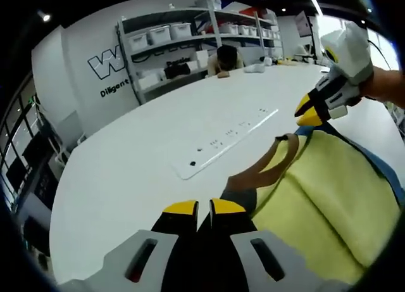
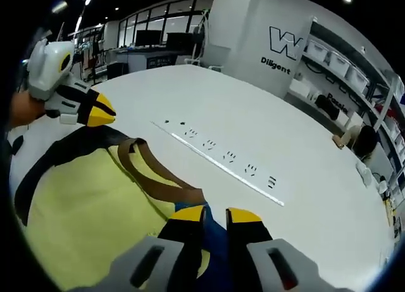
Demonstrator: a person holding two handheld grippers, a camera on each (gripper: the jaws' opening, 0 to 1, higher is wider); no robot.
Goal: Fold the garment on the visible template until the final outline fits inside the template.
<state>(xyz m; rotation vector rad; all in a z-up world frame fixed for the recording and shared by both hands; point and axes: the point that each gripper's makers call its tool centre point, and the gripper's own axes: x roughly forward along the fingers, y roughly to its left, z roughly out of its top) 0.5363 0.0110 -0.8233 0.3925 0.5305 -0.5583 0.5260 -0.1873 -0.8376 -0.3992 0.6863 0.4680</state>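
Observation:
A yellow garment [image 1: 316, 197] with brown straps [image 1: 266, 168] and blue and black trim lies bunched on the white table [image 1: 139, 152]. My left gripper [image 1: 204, 207] has its jaws nearly together on the dark trim at one corner. In the right gripper view that gripper [image 2: 101, 113] sits at the garment's [image 2: 82, 203] far black edge. My right gripper [image 2: 216, 215] is shut with blue fabric between its jaws. It comes into the left gripper view [image 1: 309, 113] at the garment's upper edge. A long pale template strip [image 1: 228, 140] with black marks lies just beyond the garment [image 2: 221, 159].
The white table [image 2: 304, 114] stretches wide past the strip. A person [image 1: 223, 59] leans on its far end, also seen small [image 2: 357, 140]. Shelves with white bins [image 1: 171, 35] line the wall behind.

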